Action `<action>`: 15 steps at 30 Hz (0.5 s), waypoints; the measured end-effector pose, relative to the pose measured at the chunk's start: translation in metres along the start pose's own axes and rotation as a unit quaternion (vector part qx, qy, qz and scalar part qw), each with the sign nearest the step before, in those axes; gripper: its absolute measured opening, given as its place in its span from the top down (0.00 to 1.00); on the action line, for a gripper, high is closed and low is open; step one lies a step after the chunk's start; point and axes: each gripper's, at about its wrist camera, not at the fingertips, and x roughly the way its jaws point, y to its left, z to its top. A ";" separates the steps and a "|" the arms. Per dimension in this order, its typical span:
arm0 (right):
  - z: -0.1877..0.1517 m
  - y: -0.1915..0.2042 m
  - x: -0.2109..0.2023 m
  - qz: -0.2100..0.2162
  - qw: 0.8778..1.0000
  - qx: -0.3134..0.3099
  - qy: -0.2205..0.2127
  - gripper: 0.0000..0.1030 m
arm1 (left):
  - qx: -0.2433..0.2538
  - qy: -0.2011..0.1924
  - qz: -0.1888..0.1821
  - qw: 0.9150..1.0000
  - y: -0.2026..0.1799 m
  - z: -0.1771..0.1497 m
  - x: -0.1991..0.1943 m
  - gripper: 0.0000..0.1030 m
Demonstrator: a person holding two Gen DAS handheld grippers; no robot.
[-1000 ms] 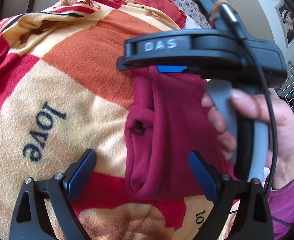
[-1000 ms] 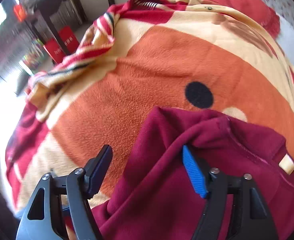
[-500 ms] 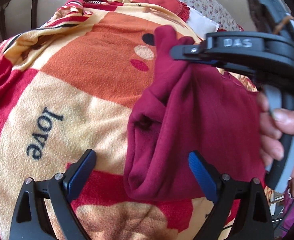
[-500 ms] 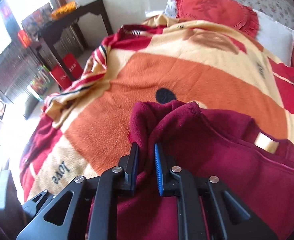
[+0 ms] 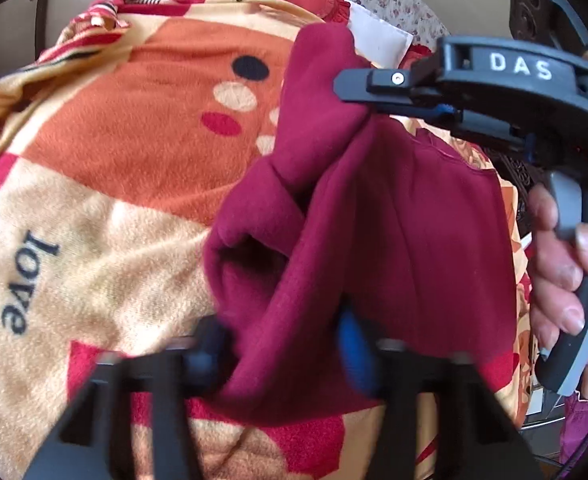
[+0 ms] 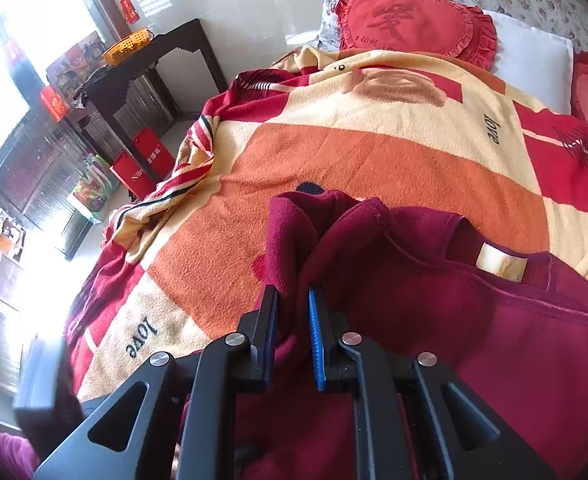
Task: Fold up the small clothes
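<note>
Maroon garment (image 6: 434, 292) pinched in right gripper (image 6: 294, 320) (left blurred)

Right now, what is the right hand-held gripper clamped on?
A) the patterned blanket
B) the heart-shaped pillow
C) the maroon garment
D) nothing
C: in the right wrist view the right hand-held gripper has a bunched fold of the maroon garment pinched between its pads, lifted off the blanket.

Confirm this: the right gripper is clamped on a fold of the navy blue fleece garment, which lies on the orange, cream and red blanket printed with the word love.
Not quite: the colour is wrong. The fleece garment is dark maroon red, not navy blue, as the right wrist view shows. The rest holds: the right gripper is clamped on a fold of it, over the orange, cream and red blanket printed with the word love.
</note>
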 end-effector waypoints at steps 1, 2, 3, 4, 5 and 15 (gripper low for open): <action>0.001 0.000 0.001 -0.002 1.000 0.000 0.003 1.00 | -0.003 -0.001 -0.010 1.000 0.001 0.000 0.001 0.67; 0.002 0.000 0.002 -0.001 1.000 0.000 0.005 1.00 | -0.005 -0.005 -0.015 1.000 0.001 0.001 0.001 0.69; 0.004 0.001 0.004 0.001 1.000 0.001 0.008 0.94 | -0.001 -0.011 -0.020 1.000 0.000 0.001 0.000 0.73; 0.006 0.001 0.005 -0.001 1.000 0.002 0.009 0.81 | 0.002 -0.014 -0.021 1.000 -0.001 0.001 0.000 0.76; 0.009 0.001 0.006 -0.006 1.000 0.007 0.010 0.75 | 0.008 -0.018 -0.020 1.000 -0.003 0.002 0.000 0.76; 0.033 0.036 0.063 -0.028 0.995 -0.024 0.091 0.50 | 0.011 -0.022 -0.024 0.999 0.005 -0.002 -0.004 0.79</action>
